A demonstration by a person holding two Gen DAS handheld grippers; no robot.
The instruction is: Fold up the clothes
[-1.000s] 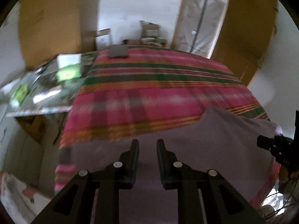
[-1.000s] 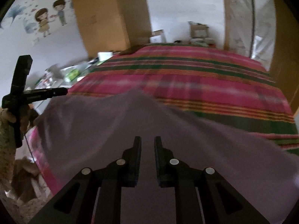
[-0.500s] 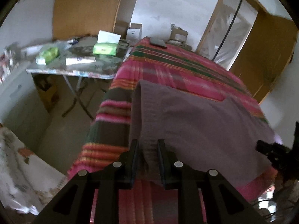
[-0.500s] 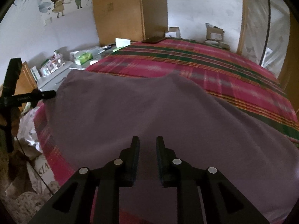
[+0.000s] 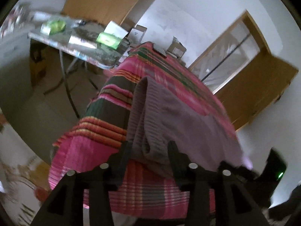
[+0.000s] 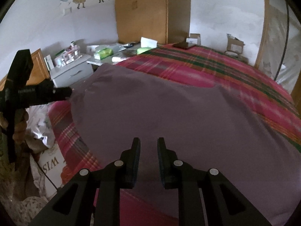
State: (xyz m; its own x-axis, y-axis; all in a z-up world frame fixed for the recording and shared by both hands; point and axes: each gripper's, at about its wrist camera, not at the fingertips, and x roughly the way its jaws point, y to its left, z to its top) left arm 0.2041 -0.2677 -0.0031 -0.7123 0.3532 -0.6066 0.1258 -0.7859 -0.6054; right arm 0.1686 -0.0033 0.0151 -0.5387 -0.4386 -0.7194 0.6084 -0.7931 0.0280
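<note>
A mauve knit garment [image 6: 169, 113] lies spread over the near end of a bed with a pink plaid cover [image 6: 216, 66]. In the left wrist view its ribbed corner [image 5: 148, 131] hangs bunched between the fingers of my left gripper [image 5: 149, 148], whose jaws have parted around it. My left gripper also shows in the right wrist view [image 6: 64, 93] at the garment's left corner. My right gripper [image 6: 148, 146] is parted, with the garment's near edge between its fingers. It also shows in the left wrist view [image 5: 233, 166] at the garment's right corner.
A cluttered folding table [image 5: 79, 43] stands left of the bed, with green packets [image 5: 108, 40] on it. A white drawer unit [image 6: 73, 71] is beside it. A dark flat item [image 6: 183, 45] lies at the bed's far end. Bags [image 6: 47, 150] lie on the floor at the left.
The garment came down from held up in the air onto the bed. Both grippers' jaws widened from nearly closed. The left view swung downward and leftward toward the bed's corner.
</note>
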